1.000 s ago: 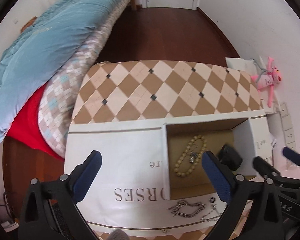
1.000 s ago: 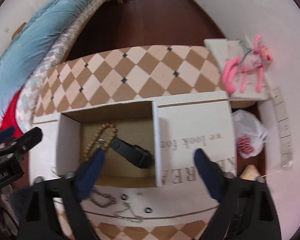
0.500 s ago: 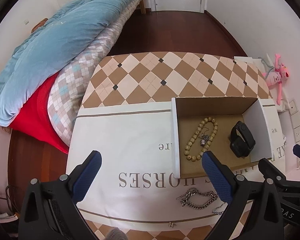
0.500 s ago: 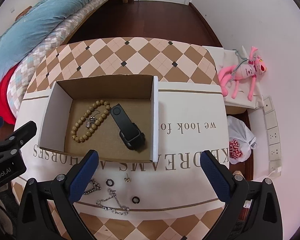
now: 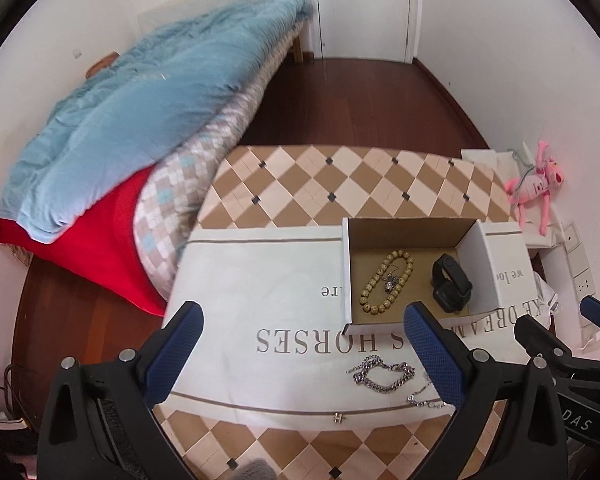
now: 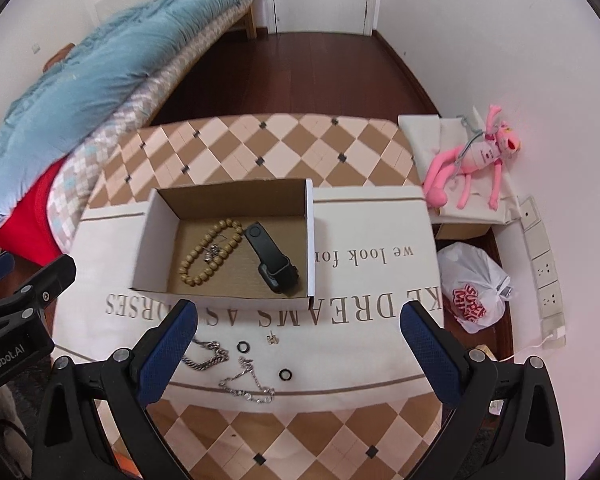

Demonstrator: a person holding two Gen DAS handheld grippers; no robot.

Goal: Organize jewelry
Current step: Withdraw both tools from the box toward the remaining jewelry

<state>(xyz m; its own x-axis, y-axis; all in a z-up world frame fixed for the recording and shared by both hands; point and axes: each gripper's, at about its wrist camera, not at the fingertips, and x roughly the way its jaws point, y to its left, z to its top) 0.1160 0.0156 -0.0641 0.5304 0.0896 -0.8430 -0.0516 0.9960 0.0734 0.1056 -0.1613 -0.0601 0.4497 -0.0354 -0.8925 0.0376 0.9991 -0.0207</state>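
An open cardboard box point(image 6: 156, 216) point(image 5: 345, 264) sits on a white printed cloth. Inside lie a beige bead bracelet point(image 6: 210, 250) point(image 5: 386, 280) and a black smartwatch point(image 6: 270, 258) point(image 5: 450, 288). In front of the box on the cloth lie a thick silver chain point(image 6: 208, 356) point(image 5: 380, 374), a thin silver chain point(image 6: 246, 386), two black rings point(image 6: 243, 347) point(image 6: 286, 375) and a small earring point(image 6: 272, 337). My left gripper point(image 5: 304, 354) is open and empty, above the cloth left of the box. My right gripper point(image 6: 298, 350) is open and empty, above the loose jewelry.
The cloth point(image 6: 372, 256) covers a checkered table point(image 6: 284, 148). A bed with a blue quilt point(image 5: 140, 100) is to the left. A pink plush toy point(image 6: 472, 160) and a white plastic bag point(image 6: 474, 288) lie at the right by the wall.
Both grippers have pulled back and risen away from the box, so more of the table and room shows. Both stay open and empty. The jewelry has not moved.
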